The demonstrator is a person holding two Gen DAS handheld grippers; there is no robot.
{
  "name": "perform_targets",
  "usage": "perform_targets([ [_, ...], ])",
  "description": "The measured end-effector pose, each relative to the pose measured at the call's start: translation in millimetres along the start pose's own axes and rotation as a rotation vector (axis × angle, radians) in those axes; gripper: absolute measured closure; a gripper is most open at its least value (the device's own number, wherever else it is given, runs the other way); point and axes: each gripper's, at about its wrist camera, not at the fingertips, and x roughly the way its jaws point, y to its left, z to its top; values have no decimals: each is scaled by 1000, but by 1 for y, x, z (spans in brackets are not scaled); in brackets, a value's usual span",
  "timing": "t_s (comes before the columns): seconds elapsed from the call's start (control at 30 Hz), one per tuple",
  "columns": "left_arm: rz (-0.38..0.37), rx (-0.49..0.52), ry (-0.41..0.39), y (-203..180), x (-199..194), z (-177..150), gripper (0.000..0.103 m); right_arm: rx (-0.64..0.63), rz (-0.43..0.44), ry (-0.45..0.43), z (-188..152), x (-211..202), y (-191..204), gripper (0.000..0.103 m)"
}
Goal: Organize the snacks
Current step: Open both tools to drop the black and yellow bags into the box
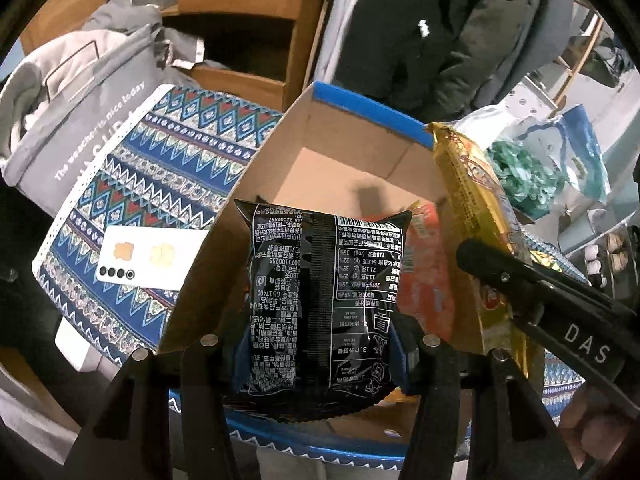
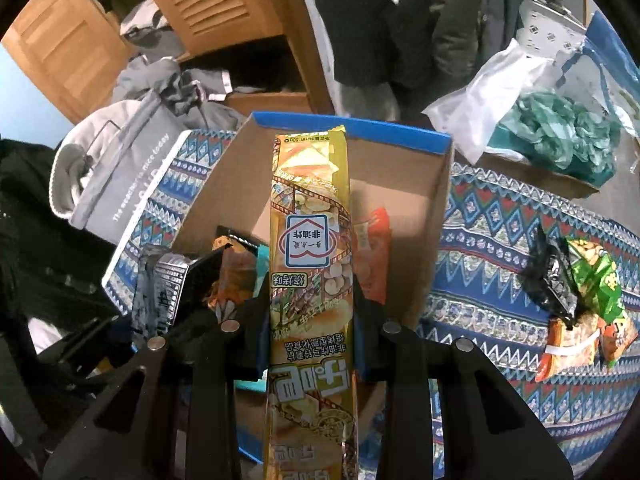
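Observation:
An open cardboard box [image 1: 320, 98] with a blue rim stands on the patterned cloth. My left gripper [image 1: 320, 344] is shut on a black snack packet [image 1: 324, 292], held upright over the box's near side. An orange packet [image 1: 424, 280] lies inside the box. My right gripper [image 2: 310, 320] is shut on a long gold snack packet [image 2: 310, 216], also above the box [image 2: 440, 208]. In the left wrist view the gold packet [image 1: 468, 184] hangs at the box's right wall. In the right wrist view the black packet [image 2: 160, 292] shows at the left.
Several loose snack packets [image 2: 580, 300] lie on the patterned cloth [image 2: 500, 240] to the right. A white phone [image 1: 152, 258] and a grey bag [image 1: 80, 120] sit left of the box. Plastic bags [image 2: 552, 132] are behind it, and a person in a dark coat [image 1: 420, 40] stands beyond.

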Motion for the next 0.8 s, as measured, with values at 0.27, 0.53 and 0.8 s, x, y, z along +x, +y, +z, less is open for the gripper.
perform_targets([
  [0.27, -3, -17, 22, 4, 7, 1, 47, 3, -5, 31, 1, 14, 2, 71],
  [0.53, 36, -52, 35, 5, 9, 0, 36, 27, -5, 21, 4, 11, -4, 64],
  [0.8, 10, -55, 17, 1, 0, 0, 26, 32, -7, -5, 5, -4, -10, 60],
])
